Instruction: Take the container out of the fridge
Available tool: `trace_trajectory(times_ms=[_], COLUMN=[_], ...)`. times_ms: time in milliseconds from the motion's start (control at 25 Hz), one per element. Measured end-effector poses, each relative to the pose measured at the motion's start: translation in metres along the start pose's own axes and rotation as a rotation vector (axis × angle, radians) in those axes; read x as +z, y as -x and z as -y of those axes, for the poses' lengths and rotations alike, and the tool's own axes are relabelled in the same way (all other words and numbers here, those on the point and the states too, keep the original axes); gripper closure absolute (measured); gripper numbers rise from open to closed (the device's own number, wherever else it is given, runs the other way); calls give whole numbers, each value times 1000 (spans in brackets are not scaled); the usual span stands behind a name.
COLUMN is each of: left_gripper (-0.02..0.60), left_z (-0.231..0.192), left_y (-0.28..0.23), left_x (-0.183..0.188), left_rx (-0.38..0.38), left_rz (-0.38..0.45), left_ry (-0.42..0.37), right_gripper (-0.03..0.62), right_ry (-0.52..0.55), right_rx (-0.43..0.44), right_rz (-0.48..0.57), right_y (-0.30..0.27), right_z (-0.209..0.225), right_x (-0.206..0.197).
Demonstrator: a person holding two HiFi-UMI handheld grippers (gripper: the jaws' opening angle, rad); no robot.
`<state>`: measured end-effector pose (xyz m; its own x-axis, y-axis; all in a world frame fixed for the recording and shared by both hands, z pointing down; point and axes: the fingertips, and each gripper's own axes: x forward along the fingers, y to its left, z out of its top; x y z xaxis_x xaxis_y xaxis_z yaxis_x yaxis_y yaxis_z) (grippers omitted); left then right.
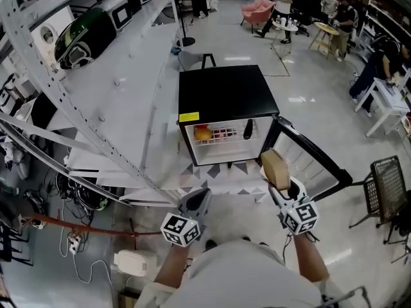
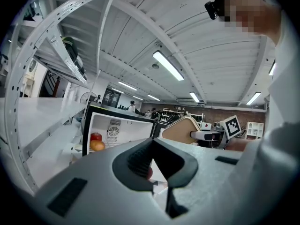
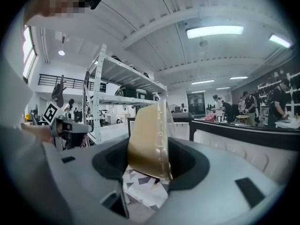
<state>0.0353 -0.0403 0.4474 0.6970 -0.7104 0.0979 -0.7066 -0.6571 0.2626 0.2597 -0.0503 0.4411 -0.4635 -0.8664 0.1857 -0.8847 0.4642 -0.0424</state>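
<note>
A black mini fridge (image 1: 228, 95) stands on the floor ahead of me, its door (image 1: 308, 156) swung open to the right. My right gripper (image 1: 277, 181) is shut on a tan container with a clear lid (image 1: 274, 165), held on edge outside the fridge, in front of the open door. In the right gripper view the container (image 3: 145, 135) fills the gap between the jaws of the right gripper (image 3: 150, 159). My left gripper (image 1: 198, 201) hovers level in front of the fridge, shut and empty; its pads meet in the left gripper view (image 2: 152, 144). An apple (image 2: 96, 136) and an orange (image 2: 97, 146) remain inside.
A white shelving rack (image 1: 96, 76) runs along the left of the fridge. A patterned mat (image 1: 218, 172) lies before it. A wire chair (image 1: 388, 185) stands at the right, cables (image 1: 77, 236) lie at the lower left, and people work at tables (image 1: 321, 31) far behind.
</note>
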Motion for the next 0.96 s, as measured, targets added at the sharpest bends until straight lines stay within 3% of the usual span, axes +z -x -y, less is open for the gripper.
trace_trajectory(times_ms=[960], left_gripper=[580], left_z=[2], left_y=[-3], left_x=[-10], left_rx=[-7], left_rz=[-18], left_ry=[35], right_gripper=[353], right_ry=[-1], right_rx=[0], right_rz=[-10], right_y=[-2], right_z=[0], right_x=[1])
